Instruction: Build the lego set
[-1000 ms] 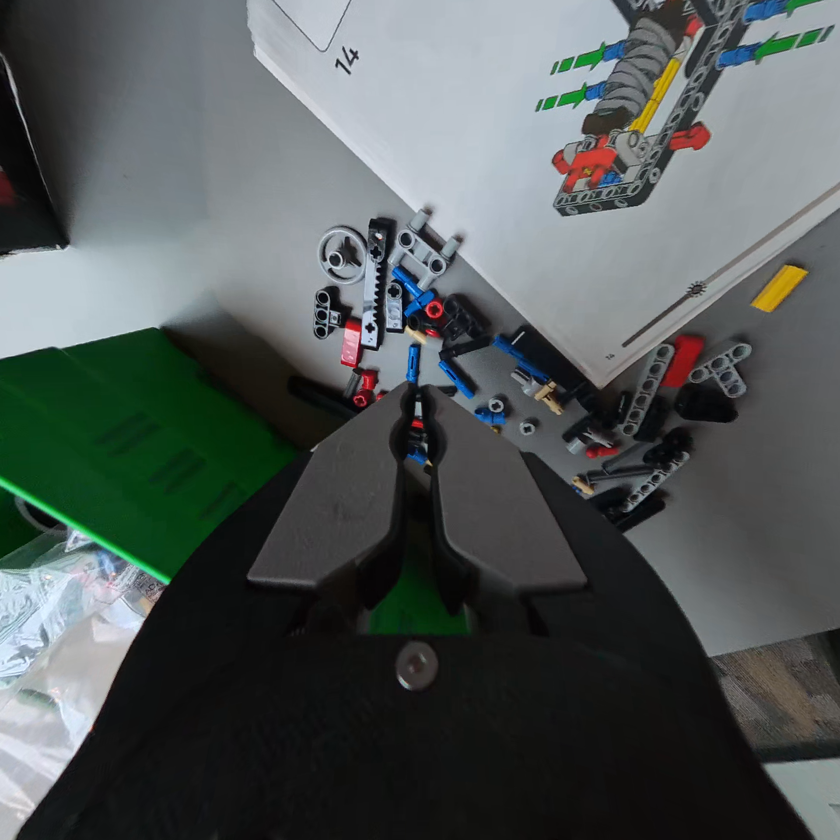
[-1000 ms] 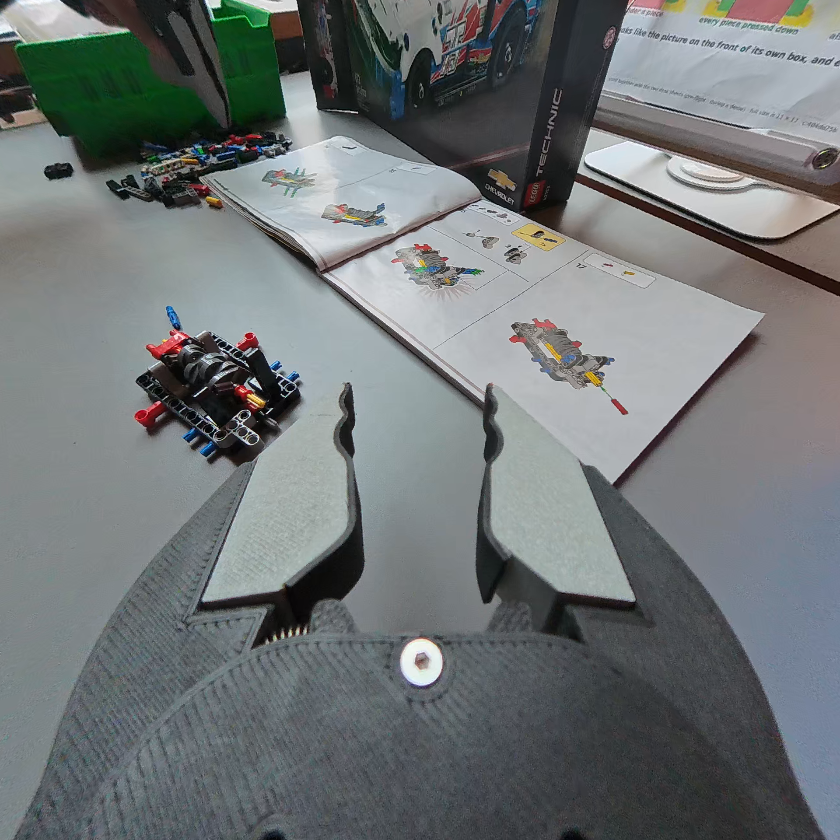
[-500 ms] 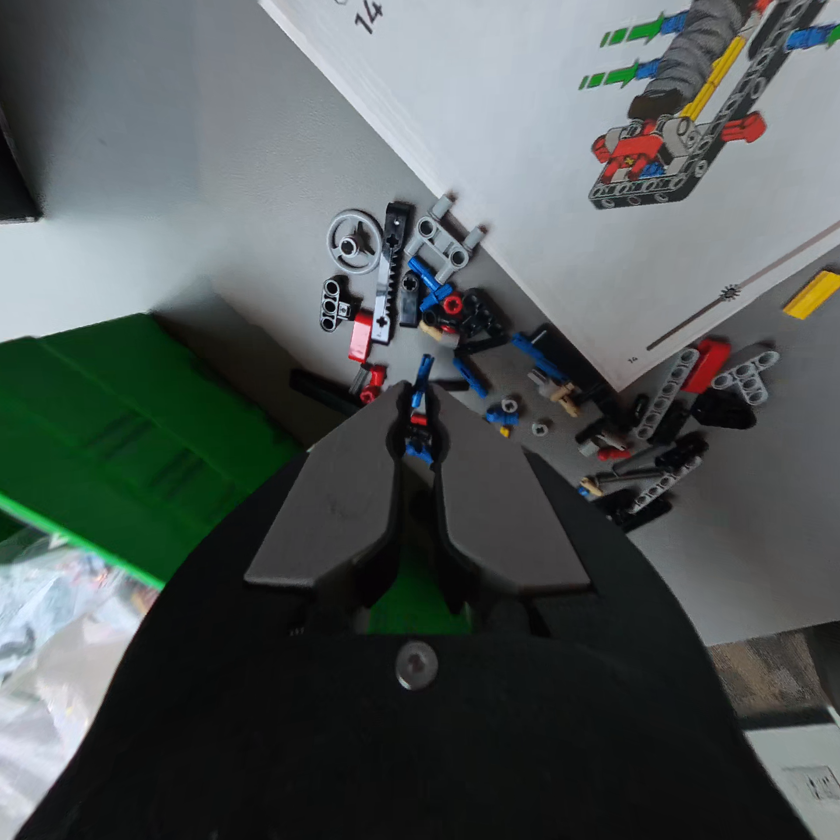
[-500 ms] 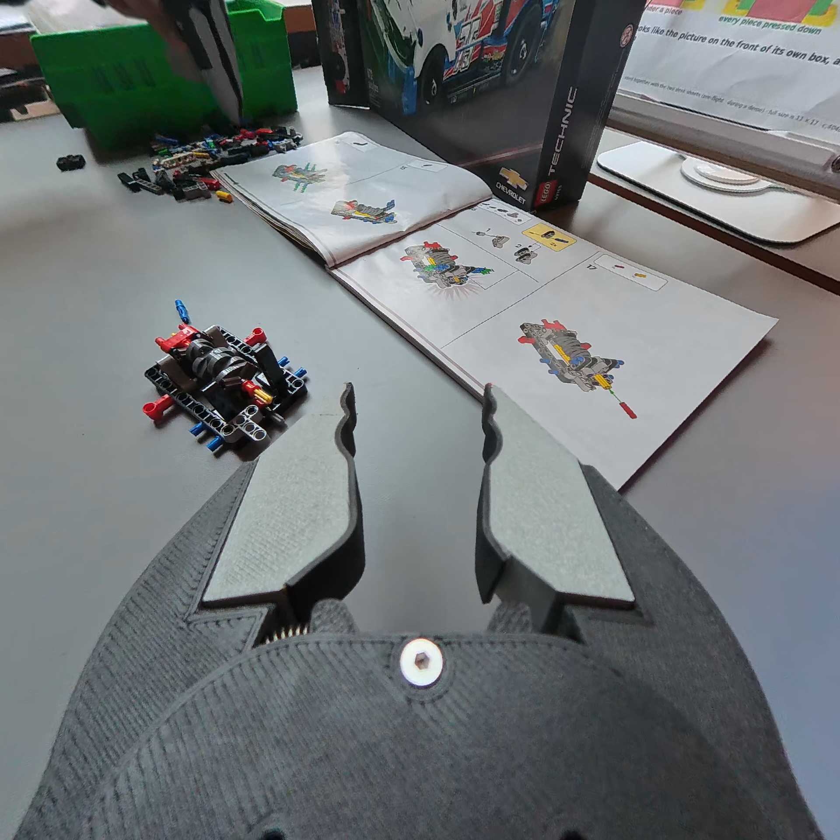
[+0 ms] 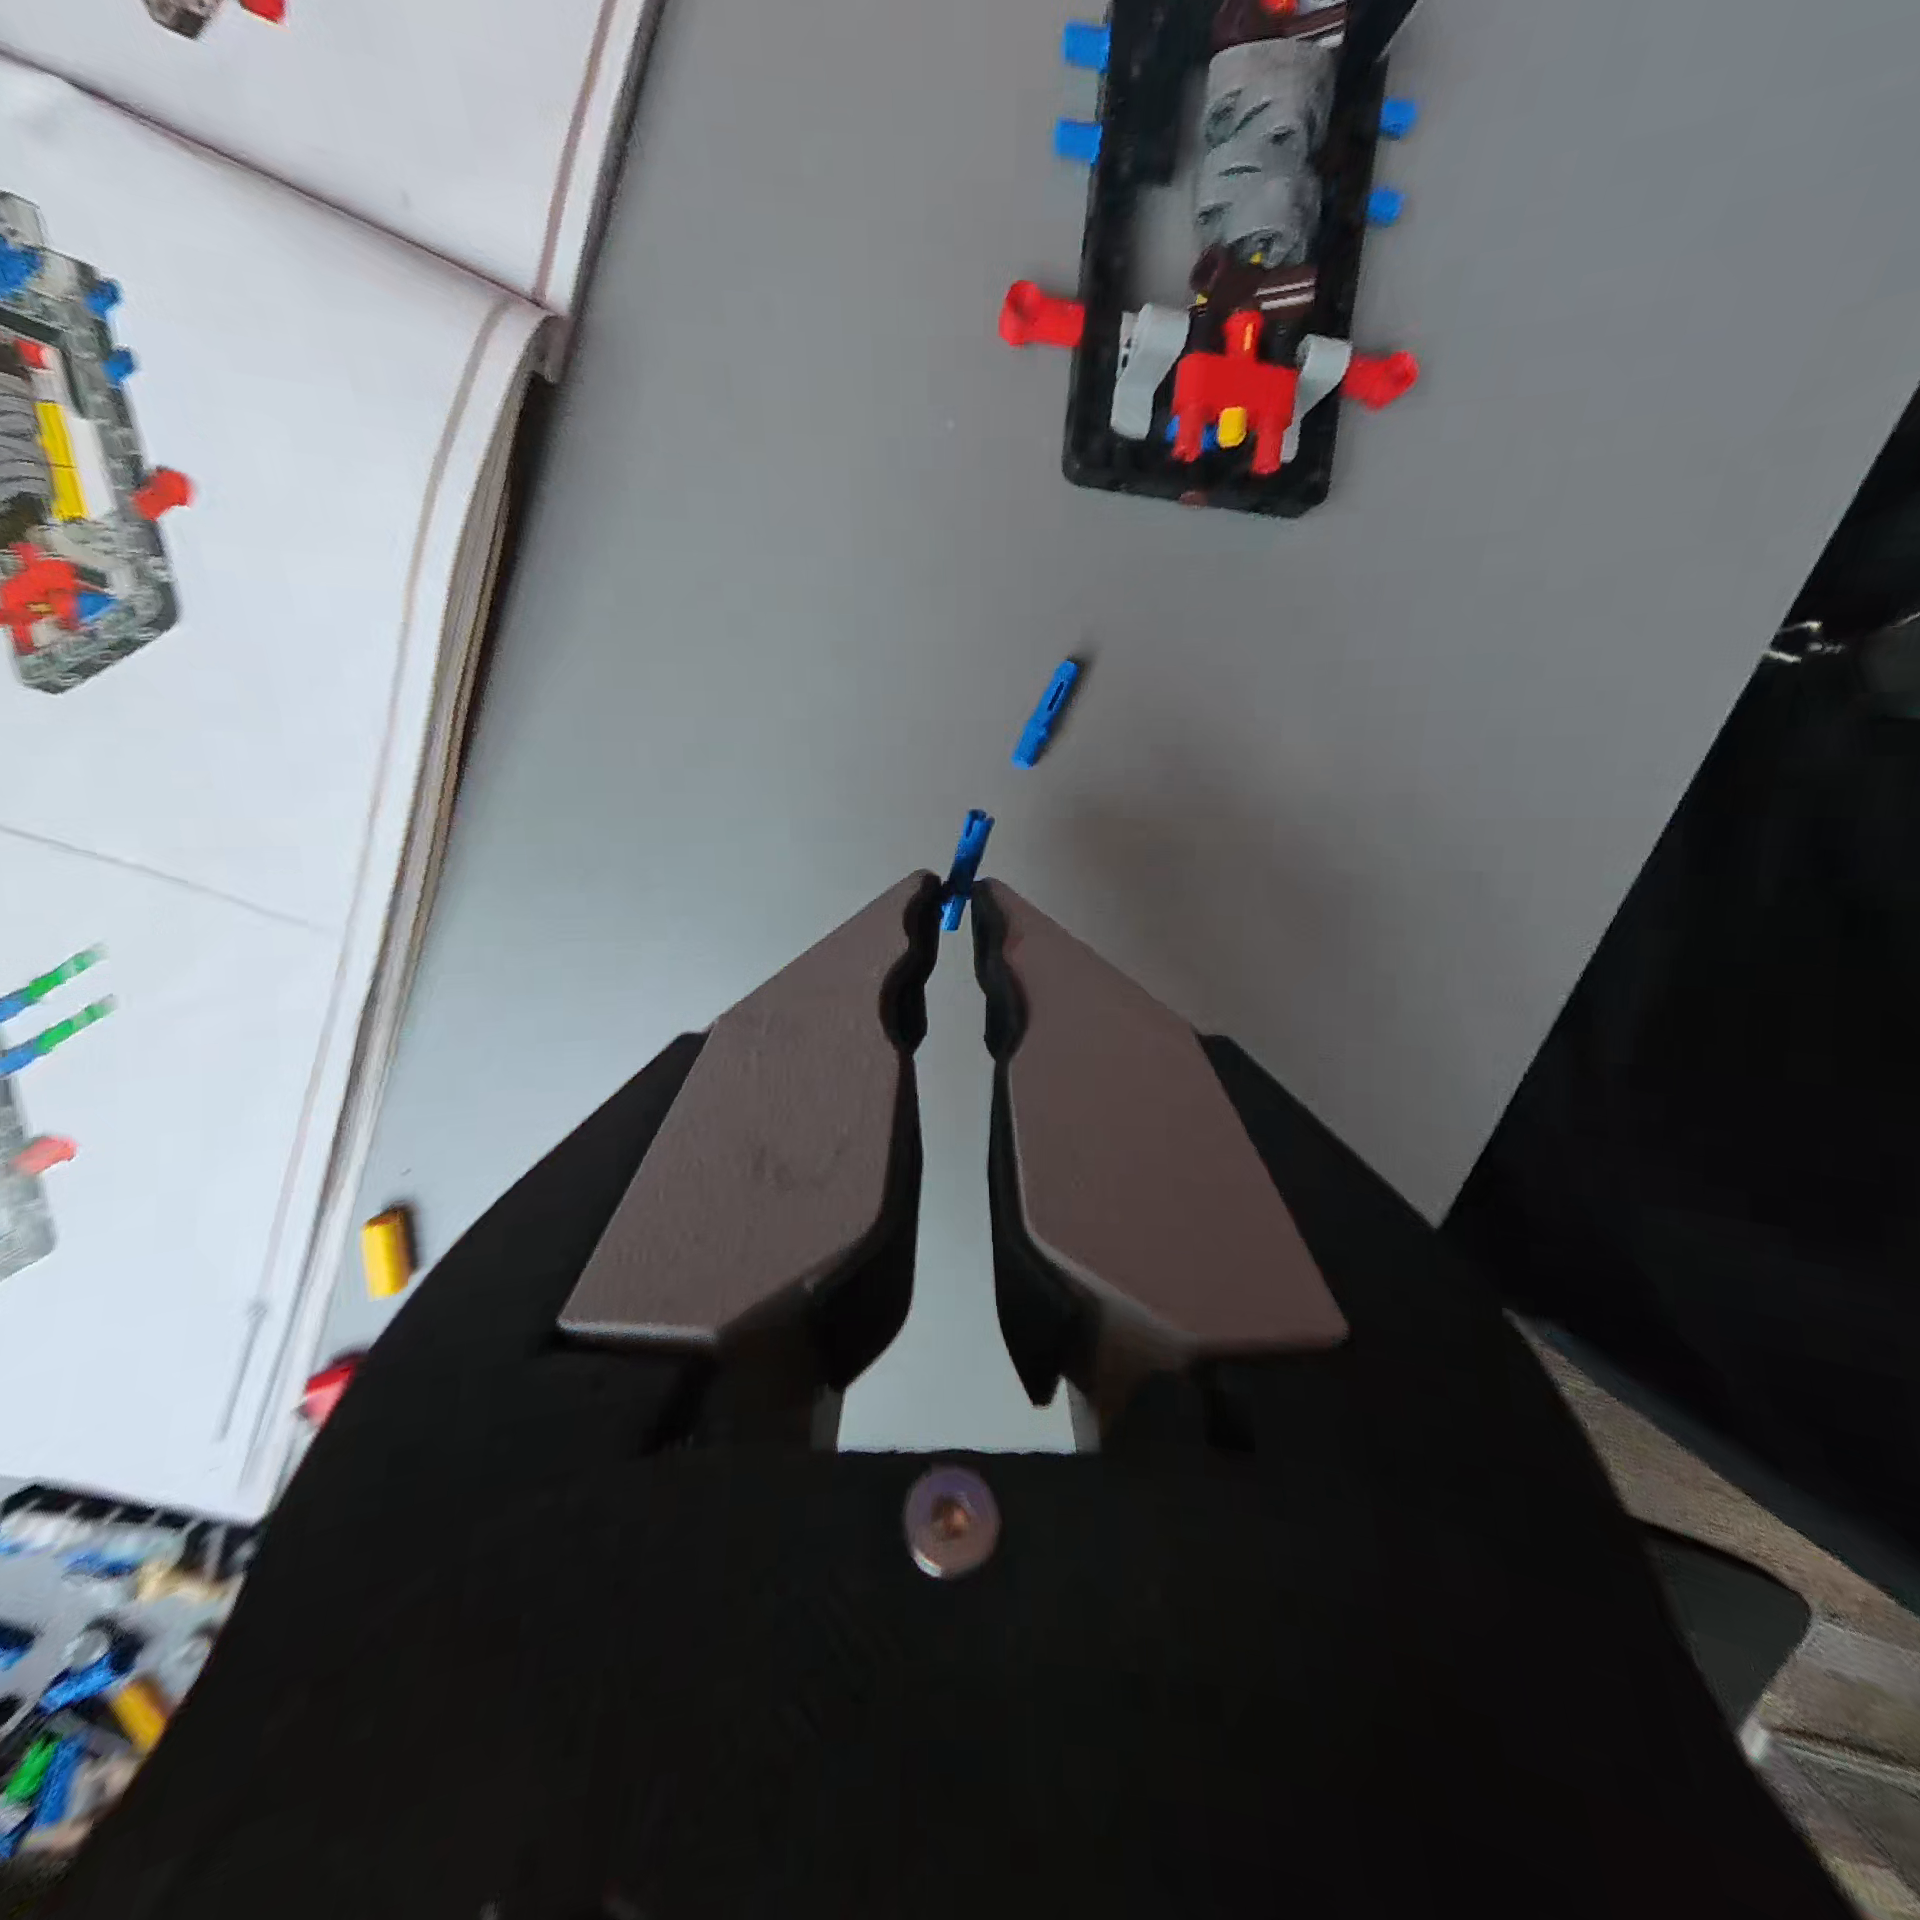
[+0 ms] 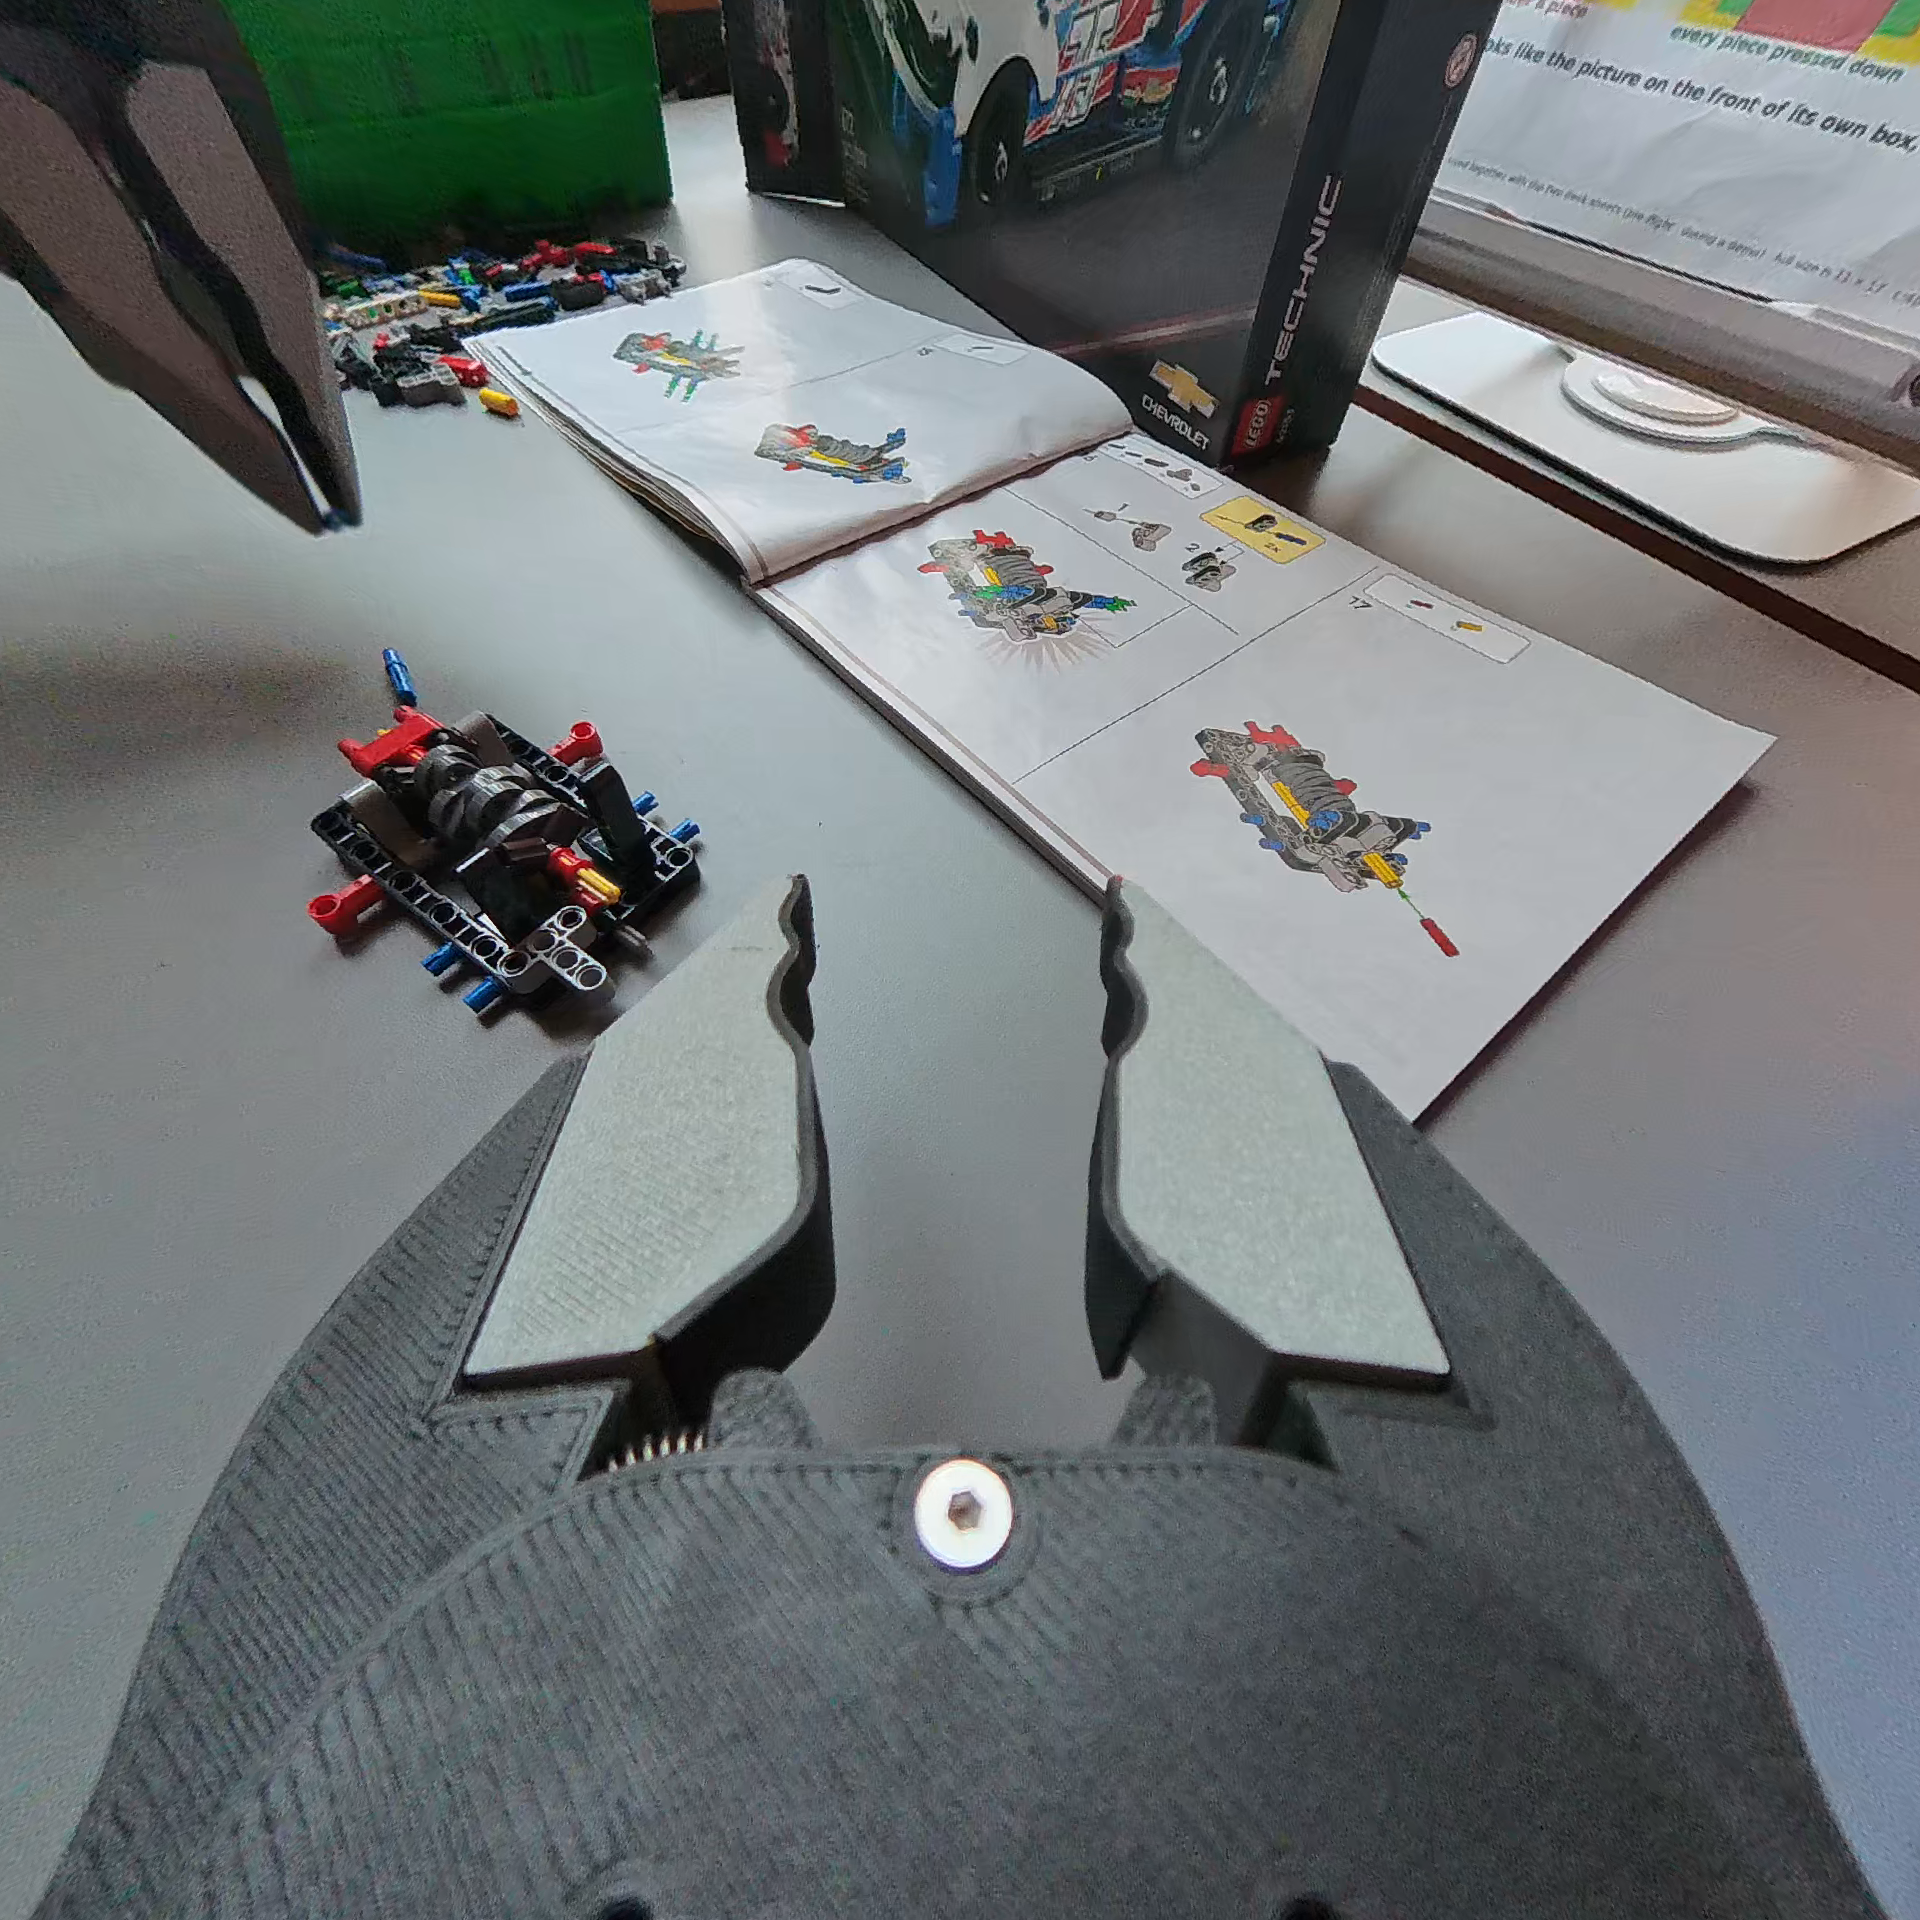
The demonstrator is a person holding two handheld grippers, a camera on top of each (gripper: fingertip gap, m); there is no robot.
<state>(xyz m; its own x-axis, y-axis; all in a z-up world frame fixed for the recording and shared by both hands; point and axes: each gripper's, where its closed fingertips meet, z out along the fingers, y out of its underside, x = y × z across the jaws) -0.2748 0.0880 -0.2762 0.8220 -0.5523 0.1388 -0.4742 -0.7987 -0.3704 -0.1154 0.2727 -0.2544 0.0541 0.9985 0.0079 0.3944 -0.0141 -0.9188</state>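
Left gripper (image 5: 958, 896) fingers pinch a blue pin (image 5: 966, 868) above the bench (image 5: 790, 582). Right gripper (image 6: 954, 914) fingers spread, empty, near the chassis assembly (image 6: 499, 847).

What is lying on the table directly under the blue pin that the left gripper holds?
Only bare grey table shows beneath the blue pin in the left hand-held gripper. A second blue pin lies farther ahead. The gripper body covers the table nearer the camera.

My car frame and two blue pins

I see the black frame (image 5: 1205, 312) flat on the table. One blue pin (image 5: 1045, 713) lies near it. I pinch another pin (image 5: 968, 860) up high.
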